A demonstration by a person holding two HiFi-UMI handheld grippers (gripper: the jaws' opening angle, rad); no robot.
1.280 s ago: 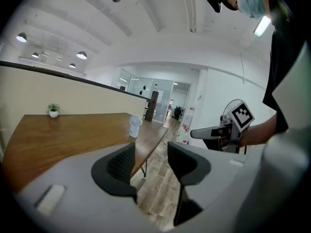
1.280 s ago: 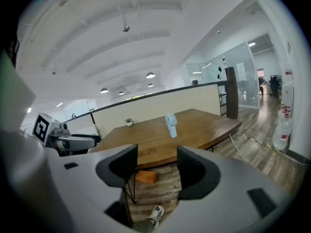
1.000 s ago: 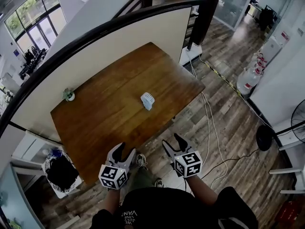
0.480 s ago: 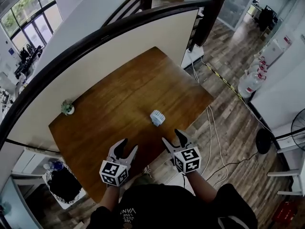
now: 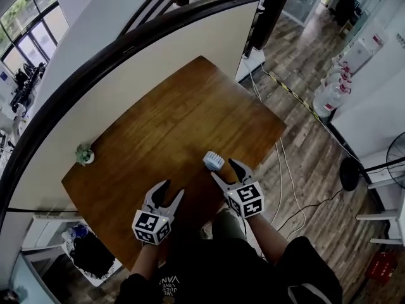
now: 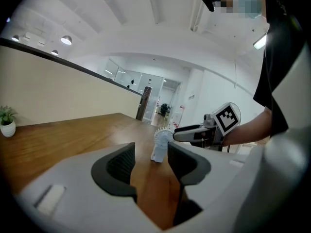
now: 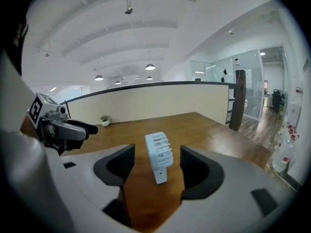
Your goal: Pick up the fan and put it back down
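Note:
A small white fan (image 5: 213,161) stands upright near the front edge of the wooden table (image 5: 158,132). My right gripper (image 5: 224,170) sits just behind it with its jaws opening. In the right gripper view the fan (image 7: 159,155) stands just ahead of the right gripper (image 7: 156,165), in line with the gap, and neither pad touches it. My left gripper (image 5: 172,189) is open and empty over the table's front edge, to the left of the fan. From the left gripper (image 6: 150,161) the fan (image 6: 160,146) shows farther ahead, with the right gripper's fingers (image 6: 187,134) beside it.
A small potted plant (image 5: 83,154) stands at the table's far left corner by the cream partition wall (image 5: 145,75). Water bottles (image 5: 326,100) and cables (image 5: 281,163) are on the floor to the right. A bin with a black bag (image 5: 88,255) sits at the lower left.
Both grippers have moved forward from in front of the table to over its front edge. The right gripper now sits close behind the fan, with its jaws spread wider.

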